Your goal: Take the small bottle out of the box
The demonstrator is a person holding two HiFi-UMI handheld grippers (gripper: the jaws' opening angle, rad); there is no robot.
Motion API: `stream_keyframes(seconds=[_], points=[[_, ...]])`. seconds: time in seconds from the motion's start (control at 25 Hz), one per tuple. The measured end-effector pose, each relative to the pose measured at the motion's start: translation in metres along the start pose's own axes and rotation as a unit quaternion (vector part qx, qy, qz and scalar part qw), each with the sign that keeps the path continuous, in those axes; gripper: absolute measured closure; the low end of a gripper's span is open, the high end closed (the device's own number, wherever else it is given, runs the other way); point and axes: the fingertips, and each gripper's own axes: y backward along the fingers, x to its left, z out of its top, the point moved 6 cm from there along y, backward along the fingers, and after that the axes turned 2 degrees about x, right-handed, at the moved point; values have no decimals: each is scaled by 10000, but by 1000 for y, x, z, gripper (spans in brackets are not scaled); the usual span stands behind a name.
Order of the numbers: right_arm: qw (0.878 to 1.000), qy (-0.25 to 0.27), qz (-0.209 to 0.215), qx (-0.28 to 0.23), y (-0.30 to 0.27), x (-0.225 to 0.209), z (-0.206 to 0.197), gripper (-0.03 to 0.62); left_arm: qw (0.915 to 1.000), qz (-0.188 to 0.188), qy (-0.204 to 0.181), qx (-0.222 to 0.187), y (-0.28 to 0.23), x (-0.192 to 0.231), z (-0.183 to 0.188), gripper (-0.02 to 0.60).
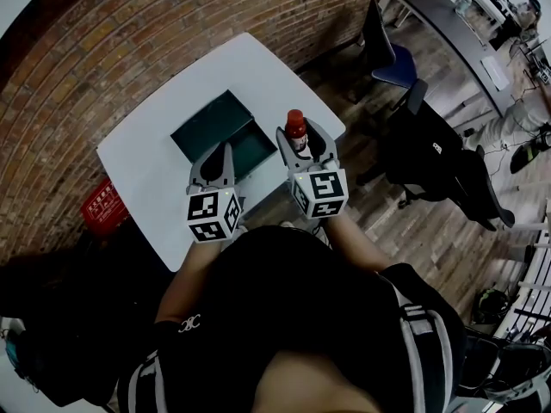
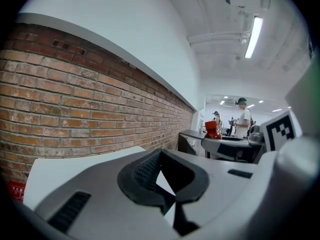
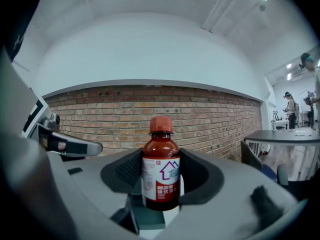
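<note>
Small bottle (image 3: 161, 166), brown with red cap and white label, upright, clamped at mid-body between the pads of the right gripper (image 1: 304, 141); held clear of the box (image 1: 211, 127), just beside its right wall, over the white table (image 1: 146, 175)
Left gripper (image 1: 223, 152) clenched, pads together on nothing, at the box's near edge
Box dark green, open-topped, resting mid-table
Brick wall (image 1: 129, 41) beyond the table's far side

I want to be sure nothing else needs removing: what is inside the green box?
Only bare green floor shows inside the box. Its near corner is covered by the left gripper. The small bottle is out, clamped in the right gripper.
</note>
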Motion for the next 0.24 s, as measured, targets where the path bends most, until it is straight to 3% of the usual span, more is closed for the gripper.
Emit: stream_keyframes(seconds=[0.24], points=[[9999,9,124,31,-4,8,0,375,10000,20,23,-16,1,4,0,575]])
